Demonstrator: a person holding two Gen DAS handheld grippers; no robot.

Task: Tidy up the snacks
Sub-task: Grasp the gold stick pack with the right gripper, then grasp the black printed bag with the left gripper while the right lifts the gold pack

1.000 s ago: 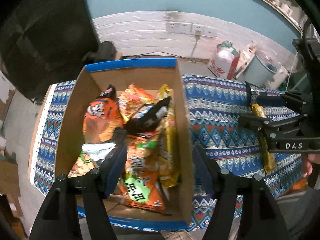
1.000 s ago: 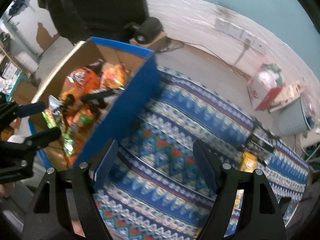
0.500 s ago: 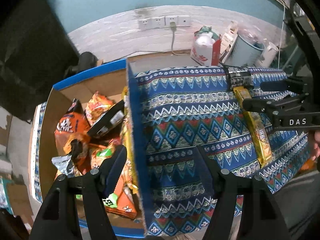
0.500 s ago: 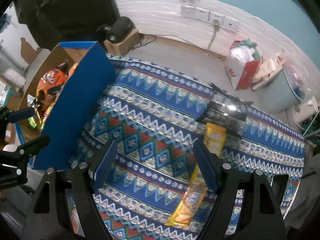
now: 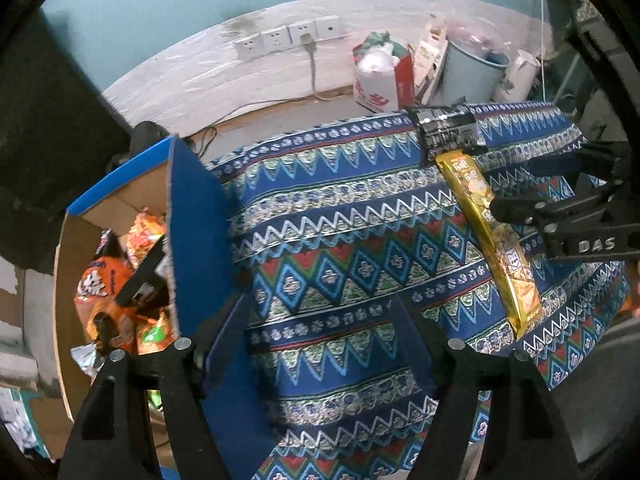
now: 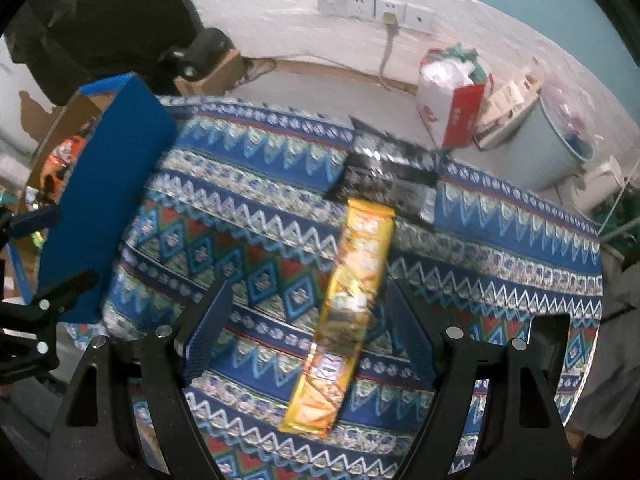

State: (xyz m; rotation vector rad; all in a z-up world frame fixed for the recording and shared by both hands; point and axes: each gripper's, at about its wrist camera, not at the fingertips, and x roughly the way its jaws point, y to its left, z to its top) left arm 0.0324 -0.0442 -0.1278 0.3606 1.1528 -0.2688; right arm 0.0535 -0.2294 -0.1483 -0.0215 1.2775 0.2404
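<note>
A long yellow snack pack (image 6: pixel 347 304) lies on the patterned blue tablecloth (image 6: pixel 248 216); it also shows in the left wrist view (image 5: pixel 490 236). A black snack bag (image 6: pixel 390 178) lies just beyond it, also in the left wrist view (image 5: pixel 448 132). My right gripper (image 6: pixel 308 332) is open above the near half of the yellow pack, a finger on each side. My left gripper (image 5: pixel 320 340) is open and empty over the cloth beside the blue cardboard box (image 5: pixel 196 216), which holds several orange snack bags (image 5: pixel 100 280).
A red-and-white bag (image 6: pixel 452 92), a pale bin (image 6: pixel 548 144) and wall sockets (image 6: pixel 376 8) stand beyond the table. The box's tall blue wall (image 6: pixel 108 184) stands at the table's left. The table's front edge is close below both grippers.
Both grippers have swung right, away from the box. The right gripper now straddles the yellow pack, which was farther off before. The left gripper moved from over the box to over the cloth.
</note>
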